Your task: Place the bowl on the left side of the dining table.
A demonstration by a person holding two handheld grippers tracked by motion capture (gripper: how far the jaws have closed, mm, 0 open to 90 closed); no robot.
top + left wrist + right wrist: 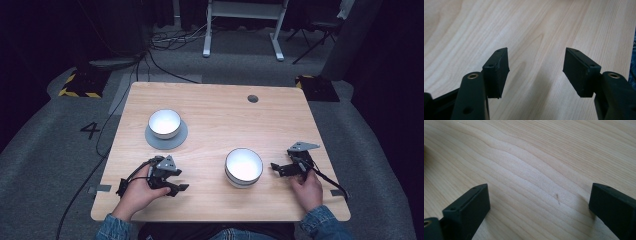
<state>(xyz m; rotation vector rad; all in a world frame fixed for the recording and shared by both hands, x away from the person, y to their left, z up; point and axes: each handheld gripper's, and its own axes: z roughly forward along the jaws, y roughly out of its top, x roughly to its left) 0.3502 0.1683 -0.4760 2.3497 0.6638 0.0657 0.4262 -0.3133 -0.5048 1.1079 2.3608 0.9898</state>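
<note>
Person at the near edge of the wooden tabletop (215, 107), a claw in each hand. Left claw (177, 185) sits low over the near-left part of the tabletop, jaws pointing right toward the middle. Its own view: both jaws spread apart, bare wood btwn them, nothing gripped, so it's released. Right claw (275, 167) is near the right edge, jaws pointing left at the closer bowl. Its own view: jaws wide apart w/ only wood grain btwn them, also released.

Closer bowl (243, 167): white inside, darker band at the rim, upright, standing direct on the wood btwn the two claws, nearer the right one; just beside its tips but not touching as far as I can tell. Second white bowl (164, 123) is upright on a grey round saucer (166, 141), farther back on the left, well apart from both claws.

Tabletop has a small dark round hole (253, 98) near the far edge. Beyond it: grey floor, cables, a white frame.
</note>
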